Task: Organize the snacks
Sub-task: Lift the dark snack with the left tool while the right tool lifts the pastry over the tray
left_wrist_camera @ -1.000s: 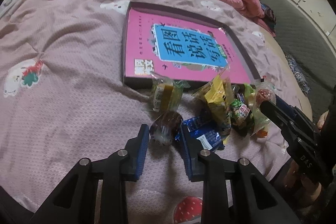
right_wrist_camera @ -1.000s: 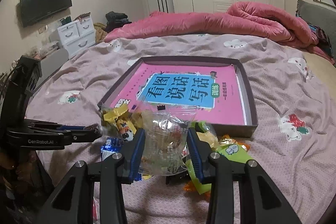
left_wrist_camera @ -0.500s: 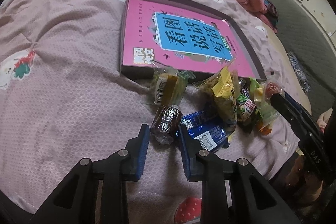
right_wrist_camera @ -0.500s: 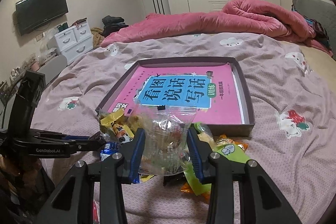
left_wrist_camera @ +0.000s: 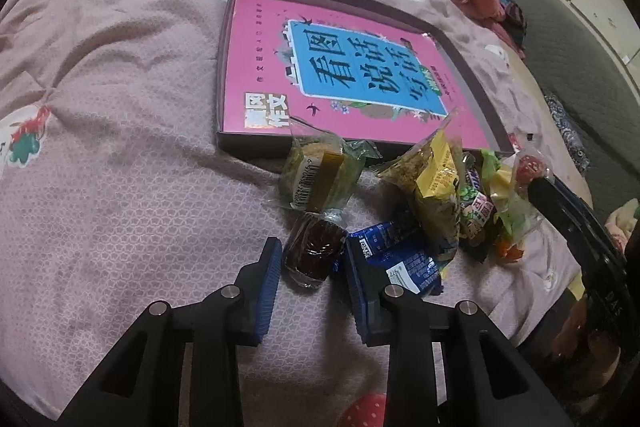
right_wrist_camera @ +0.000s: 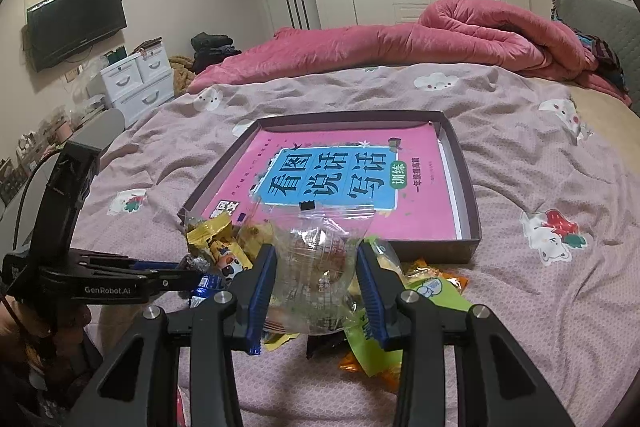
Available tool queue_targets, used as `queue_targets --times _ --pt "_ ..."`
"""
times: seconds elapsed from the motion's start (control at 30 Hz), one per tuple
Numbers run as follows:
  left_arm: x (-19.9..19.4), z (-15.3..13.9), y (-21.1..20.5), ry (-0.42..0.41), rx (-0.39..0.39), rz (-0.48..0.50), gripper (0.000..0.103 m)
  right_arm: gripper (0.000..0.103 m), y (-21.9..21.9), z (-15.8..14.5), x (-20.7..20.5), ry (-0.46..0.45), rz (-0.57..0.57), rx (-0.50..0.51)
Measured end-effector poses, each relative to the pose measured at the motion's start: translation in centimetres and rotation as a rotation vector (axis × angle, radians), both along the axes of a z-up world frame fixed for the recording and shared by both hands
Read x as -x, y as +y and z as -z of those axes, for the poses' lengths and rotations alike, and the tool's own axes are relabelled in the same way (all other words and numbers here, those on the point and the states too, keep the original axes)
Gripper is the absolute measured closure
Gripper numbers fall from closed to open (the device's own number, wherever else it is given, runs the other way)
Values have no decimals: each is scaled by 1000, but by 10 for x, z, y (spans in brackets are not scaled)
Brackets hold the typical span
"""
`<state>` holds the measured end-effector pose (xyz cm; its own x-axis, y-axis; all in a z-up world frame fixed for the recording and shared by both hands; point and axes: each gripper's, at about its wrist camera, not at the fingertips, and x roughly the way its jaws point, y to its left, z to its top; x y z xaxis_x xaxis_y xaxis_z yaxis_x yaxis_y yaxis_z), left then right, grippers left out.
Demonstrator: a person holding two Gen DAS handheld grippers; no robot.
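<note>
My heap of crinkly wrapped snacks [left_wrist_camera: 436,187] lies on the bedspread against the shallow dark cardboard box [left_wrist_camera: 256,141]. A small dark foil-wrapped sweet [left_wrist_camera: 314,253] rests at its near edge; a clear plastic packet [right_wrist_camera: 320,275] stands upright.

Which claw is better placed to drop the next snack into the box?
Right. The right claw already grips a clear snack bag facing the box. The left claw is opening around a dark wrapped snack on the bedspread.

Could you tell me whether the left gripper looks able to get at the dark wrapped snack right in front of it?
Probably yes: the dark wrapped snack already sits between the opening jaws of the left gripper, though the blue packet crowds one side.
</note>
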<state>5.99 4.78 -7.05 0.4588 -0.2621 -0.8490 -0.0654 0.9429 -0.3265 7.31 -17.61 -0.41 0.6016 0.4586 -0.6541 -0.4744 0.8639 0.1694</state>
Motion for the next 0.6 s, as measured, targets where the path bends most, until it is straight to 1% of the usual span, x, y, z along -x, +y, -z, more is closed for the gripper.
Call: queue_targets --times 0.27,0.5,0.6 --pt "11 -25 3 -62 -10 3 74 62 -4 -5 -3 -19 17 -13" --pt "13 -35 5 -70 -7 -1 75 62 -6 -5 -3 -18 28 -23" --pt "16 -46 6 -97 -1 -6 75 62 -8 -7 -4 -20 35 -30"
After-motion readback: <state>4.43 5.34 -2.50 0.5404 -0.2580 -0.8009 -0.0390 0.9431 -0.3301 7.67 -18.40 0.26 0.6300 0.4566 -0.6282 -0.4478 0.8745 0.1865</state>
